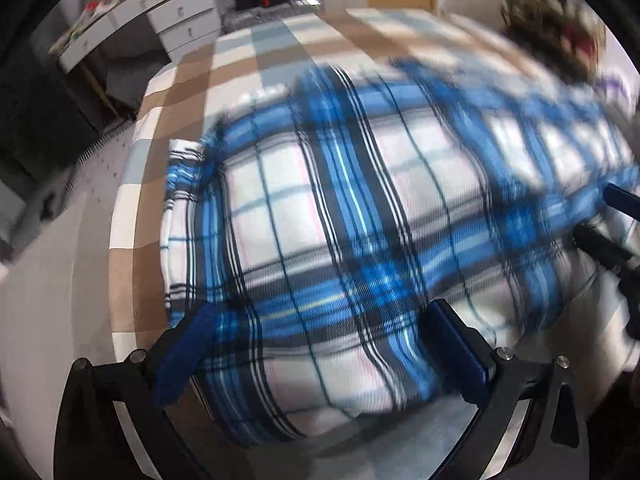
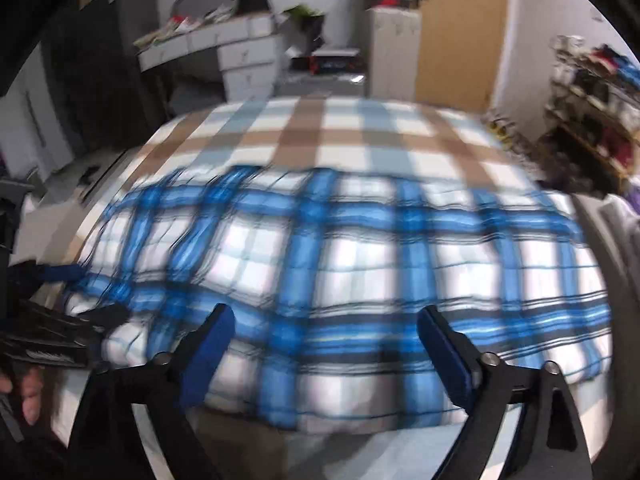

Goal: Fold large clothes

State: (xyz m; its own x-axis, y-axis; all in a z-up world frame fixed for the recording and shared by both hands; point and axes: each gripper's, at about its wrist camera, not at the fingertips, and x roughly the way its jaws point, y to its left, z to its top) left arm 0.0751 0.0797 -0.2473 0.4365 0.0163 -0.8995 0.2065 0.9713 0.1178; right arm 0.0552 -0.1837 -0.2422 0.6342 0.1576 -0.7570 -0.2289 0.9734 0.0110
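A blue, white and black plaid garment lies spread over a table covered by a brown, pale blue and white checked cloth. My left gripper stands open above the garment's near part, its blue pads wide apart with cloth bulging below them. In the right wrist view the same garment stretches across the checked cloth. My right gripper hangs open over the garment's near edge, nothing pinched. The left gripper's blue finger shows at the far left, by a hand. Both views are motion-blurred.
A white desk with drawers and a dark box stand behind the table. A wooden door and a cluttered shelf rack are at the right. Grey floor lies past the table's left edge.
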